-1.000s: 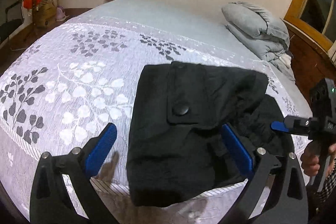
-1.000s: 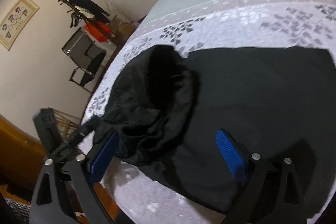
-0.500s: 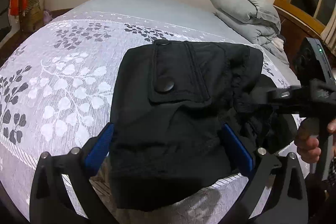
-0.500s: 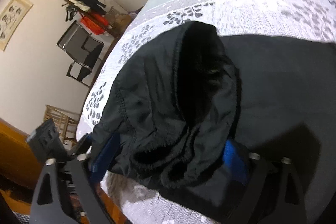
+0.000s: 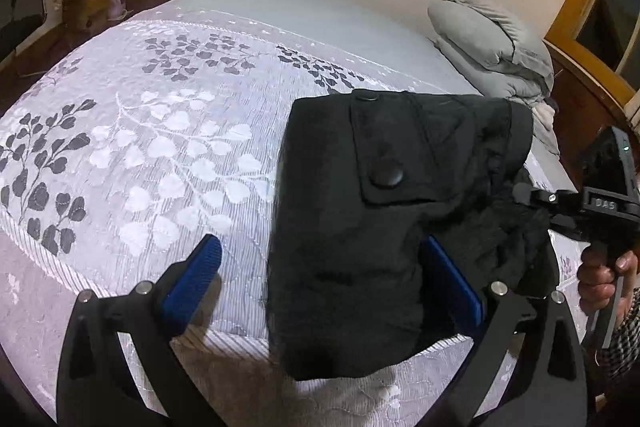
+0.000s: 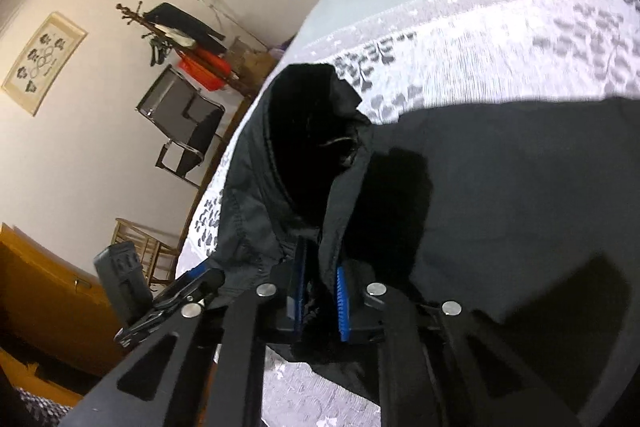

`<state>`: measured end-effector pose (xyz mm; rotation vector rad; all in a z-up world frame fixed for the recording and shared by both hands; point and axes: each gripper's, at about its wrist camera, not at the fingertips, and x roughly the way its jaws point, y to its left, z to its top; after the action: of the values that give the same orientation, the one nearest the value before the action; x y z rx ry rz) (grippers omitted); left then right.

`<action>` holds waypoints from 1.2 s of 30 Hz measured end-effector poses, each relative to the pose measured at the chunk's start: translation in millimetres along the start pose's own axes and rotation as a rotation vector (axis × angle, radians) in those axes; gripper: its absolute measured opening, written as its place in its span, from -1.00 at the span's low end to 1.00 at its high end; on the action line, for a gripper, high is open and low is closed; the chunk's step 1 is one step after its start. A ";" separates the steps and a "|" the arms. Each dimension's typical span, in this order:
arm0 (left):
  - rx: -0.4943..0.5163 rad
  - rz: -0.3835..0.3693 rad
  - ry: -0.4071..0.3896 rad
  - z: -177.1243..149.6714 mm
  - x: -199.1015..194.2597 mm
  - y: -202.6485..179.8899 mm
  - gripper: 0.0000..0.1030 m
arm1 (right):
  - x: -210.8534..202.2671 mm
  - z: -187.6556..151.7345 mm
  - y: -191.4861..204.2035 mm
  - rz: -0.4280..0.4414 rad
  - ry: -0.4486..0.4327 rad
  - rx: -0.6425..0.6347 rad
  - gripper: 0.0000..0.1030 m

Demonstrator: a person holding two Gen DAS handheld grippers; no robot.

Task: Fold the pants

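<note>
Right gripper (image 6: 320, 301) jaws closing on the pants (image 5: 360, 227) edge on the bed (image 5: 160, 147), left gripper (image 5: 320, 283) wide open, holding nothing; next, likely lift and fold over.

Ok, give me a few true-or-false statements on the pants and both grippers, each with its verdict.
1. The right gripper has black pants fabric between its blue pads. True; its jaws are closing on it.
2. The left gripper is shut on the pants. False: it stands open, pads apart.
3. The pants lie on a leaf-patterned bedspread. True.
4. The pants are blue denim. False: black.
5. A folded grey quilt sits beyond the pants. True.
</note>
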<state>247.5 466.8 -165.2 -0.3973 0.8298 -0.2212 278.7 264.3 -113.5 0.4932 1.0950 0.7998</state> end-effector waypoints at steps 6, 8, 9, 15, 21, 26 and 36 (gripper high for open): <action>-0.001 -0.018 -0.012 3.8 -5.0 -5.2 0.94 | -48.5 5.9 -1.5 -0.016 -0.049 -0.048 -0.95; 0.006 -0.028 -0.012 4.0 -4.3 -9.6 0.94 | -64.2 7.1 -3.1 -0.024 -0.059 -0.062 -0.95; 0.012 -0.033 -0.014 4.0 -4.2 -12.5 0.94 | -69.5 7.3 -4.2 -0.023 -0.061 -0.067 -0.95; 0.025 -0.056 -0.012 7.3 -3.2 -27.6 0.94 | -89.2 4.7 -16.1 -0.044 -0.080 -0.031 -0.96; 0.030 -0.101 -0.045 15.2 -8.4 -43.0 0.94 | -124.6 4.6 -56.6 -0.076 -0.152 0.092 -0.96; 0.075 -0.120 -0.023 12.6 3.1 -64.1 0.94 | -162.0 1.3 -103.3 -0.172 -0.228 0.217 -0.95; 0.122 -0.114 0.014 11.1 29.3 -92.5 0.94 | -139.3 -4.4 -157.1 -0.225 -0.177 0.302 -0.95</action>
<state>271.7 376.0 -138.7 -0.3290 0.8037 -0.3789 293.6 57.2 -144.3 0.6672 1.0877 0.3868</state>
